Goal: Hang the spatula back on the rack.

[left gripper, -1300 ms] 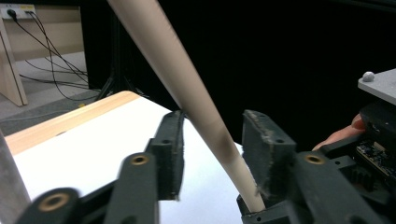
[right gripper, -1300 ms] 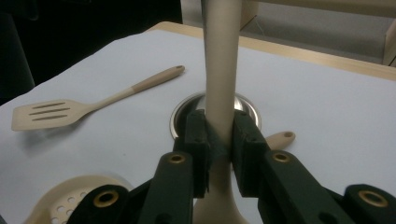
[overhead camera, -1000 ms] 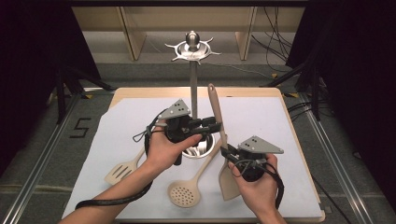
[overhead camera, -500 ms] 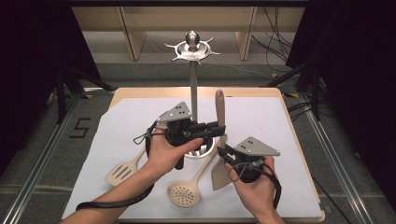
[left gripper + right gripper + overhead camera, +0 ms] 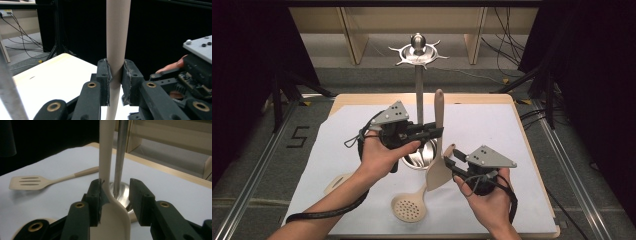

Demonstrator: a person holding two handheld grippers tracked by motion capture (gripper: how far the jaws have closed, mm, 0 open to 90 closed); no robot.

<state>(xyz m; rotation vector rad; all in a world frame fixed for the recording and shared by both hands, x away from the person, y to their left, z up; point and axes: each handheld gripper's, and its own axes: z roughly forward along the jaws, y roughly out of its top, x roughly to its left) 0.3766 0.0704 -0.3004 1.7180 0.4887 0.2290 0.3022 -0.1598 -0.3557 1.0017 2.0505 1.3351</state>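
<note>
The wooden desk [image 5: 532, 150], under its white paper sheet [image 5: 492, 130], took up the middle of the high view. At its centre rose the tall steel utensil stand [image 5: 419, 95], its round base sitting mid-frame and its ring of hooks [image 5: 418, 51] reaching into the upper centre.

Held upright just right of the pole was the beige solid turner spatula [image 5: 439, 145] — handle pointing to the top of the frame, blade at lower centre. The left gripper [image 5: 432, 132] had its jaws clamped on the handle partway up; in the left gripper view the shaft [image 5: 117, 50] sat pinched between both pads. The right gripper [image 5: 451, 161] was at the blade's shoulder, and the right gripper view showed its jaws spread, one pad touching the neck [image 5: 106, 187] and the other standing apart from it.

As I judged it, the step in hand was hanging the spatula on the stand, the left gripper carrying and the right steadying or letting go. The next move would call for lifting the handle tip up to a hook, well above it.

Lying flat were a beige perforated skimmer spoon [image 5: 409, 207] at lower centre and a beige slotted spatula [image 5: 337, 182] at lower left — both unhung.
</note>
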